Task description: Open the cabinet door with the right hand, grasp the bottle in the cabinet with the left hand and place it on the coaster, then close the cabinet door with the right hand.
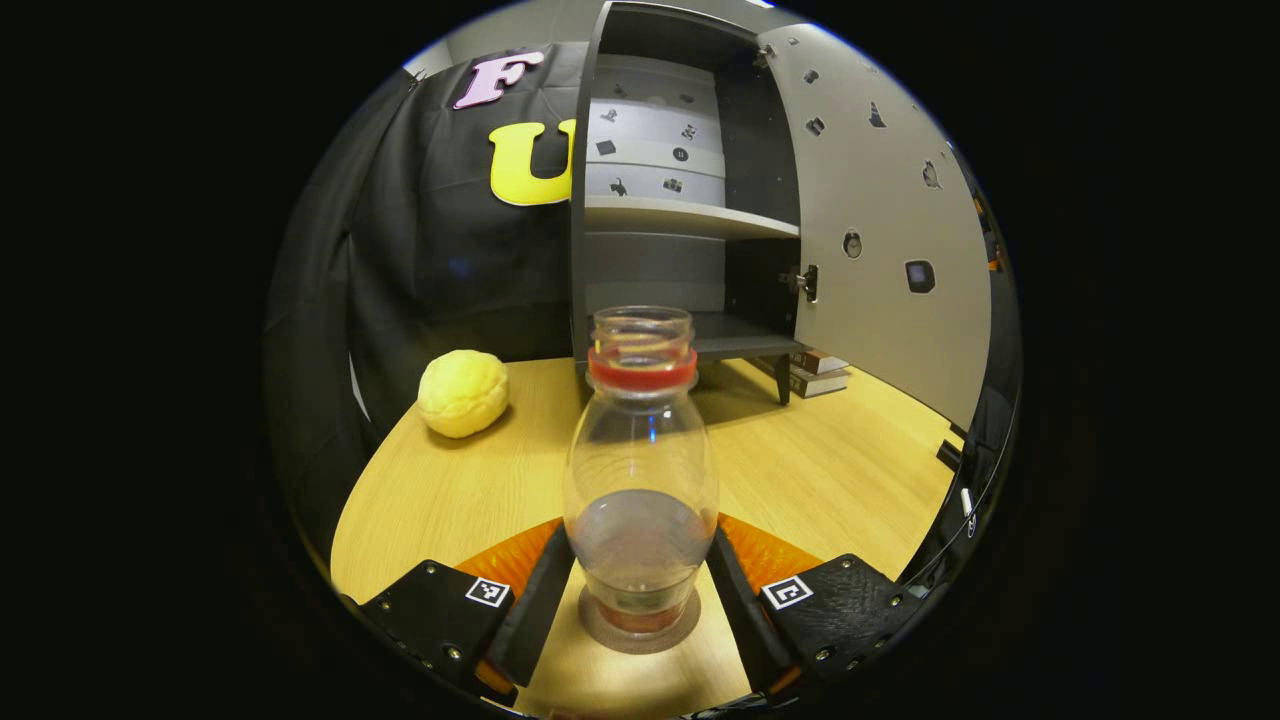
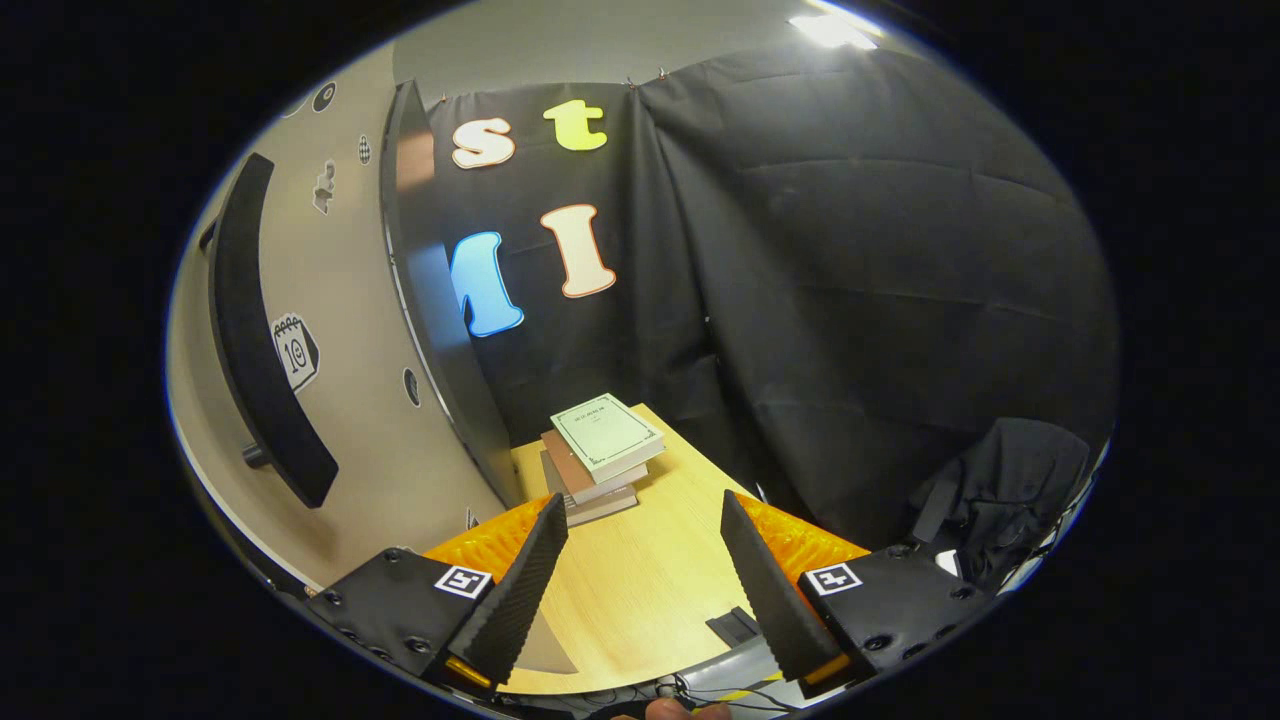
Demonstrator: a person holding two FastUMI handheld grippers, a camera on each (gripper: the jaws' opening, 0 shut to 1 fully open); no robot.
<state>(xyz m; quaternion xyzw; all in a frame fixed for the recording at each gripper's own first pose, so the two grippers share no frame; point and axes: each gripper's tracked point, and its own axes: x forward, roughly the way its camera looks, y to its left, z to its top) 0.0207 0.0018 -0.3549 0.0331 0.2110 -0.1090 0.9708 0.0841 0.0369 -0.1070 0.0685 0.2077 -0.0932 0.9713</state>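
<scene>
Left gripper view shows the left tongs (image 1: 640,590) with their 2 fingers on either side of the bottle (image 1: 640,480), both dark pads against its lower body, so they look clamped on it. The bottle is clear, uncapped, with a red ring at its neck, and stands upright on a round coaster (image 1: 640,632) near the front edge of the table (image 1: 850,470). Toward the table's far edge stands the dark cabinet (image 1: 680,200), its grey door (image 1: 880,250) swung wide open to the right, with a pale shelf (image 1: 690,217) inside. A yellow ball (image 1: 462,393) lies near the table's left edge, well apart from the bottle. Books (image 1: 818,372) lie stacked beside the cabinet's foot.

Right gripper view shows the right tongs (image 2: 645,590) spread apart with nothing between them, held above the table (image 2: 640,590). The open door (image 2: 330,380) stands close on the left, its long dark handle (image 2: 262,340) running down its face. A stack of books (image 2: 600,455) sits near the table's far edge, just beyond the door's edge.
</scene>
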